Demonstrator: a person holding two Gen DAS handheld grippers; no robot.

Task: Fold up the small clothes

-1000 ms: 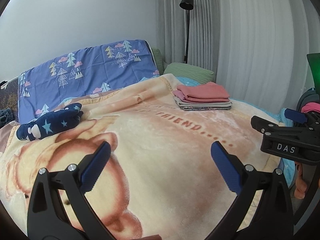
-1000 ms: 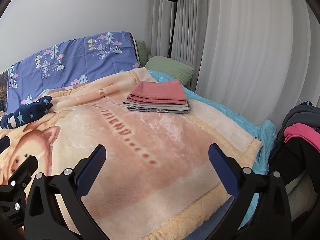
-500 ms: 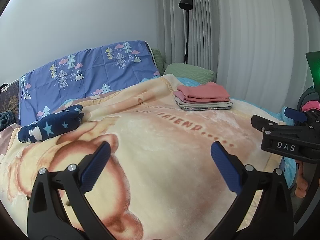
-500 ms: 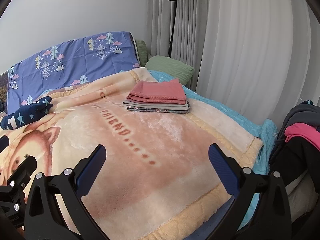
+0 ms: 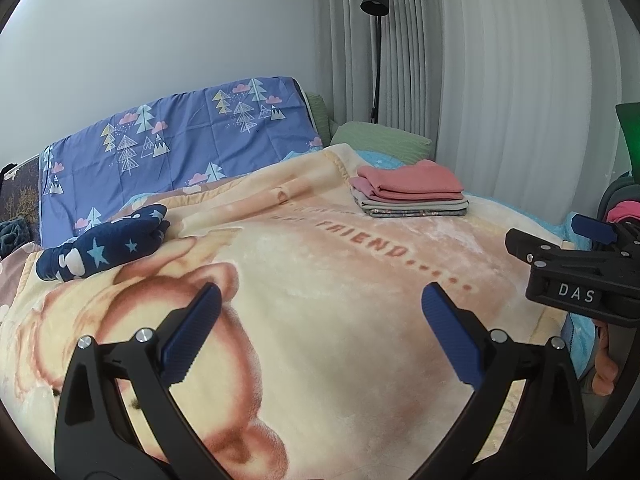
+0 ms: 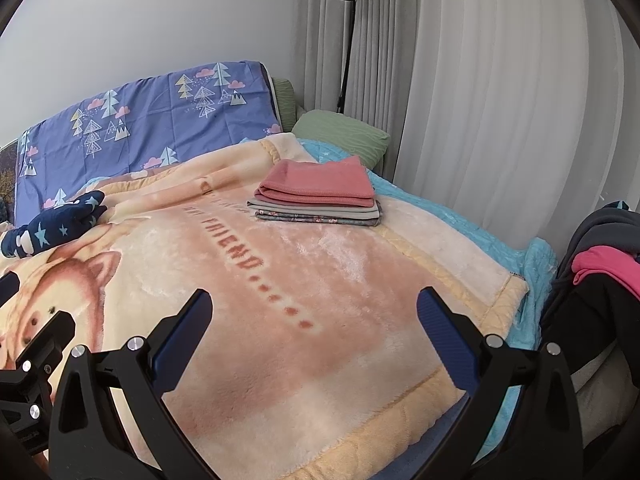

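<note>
A stack of folded clothes [image 5: 412, 194] [image 6: 320, 196], a pink piece on top, lies at the far right of the peach blanket [image 5: 320, 288] [image 6: 320, 300]. A crumpled navy garment with stars [image 5: 104, 246] [image 6: 52, 228] lies at the far left. My left gripper [image 5: 320, 316] hovers open over the blanket's middle, nothing between its blue-padded fingers. My right gripper [image 6: 312, 316] is open too, above the blanket's near right part. The right gripper [image 5: 580, 264] also shows at the right edge of the left wrist view.
A purple duvet with trees [image 5: 180, 148] and a green pillow [image 6: 340, 136] lie at the head of the bed. A black floor lamp [image 6: 344, 32] stands by the grey curtains. A pile of dark and pink clothes [image 6: 600, 276] sits off the bed's right side.
Both grippers stay open and almost still. The left view has drifted slightly, so the navy garment sits a bit further right and higher.
</note>
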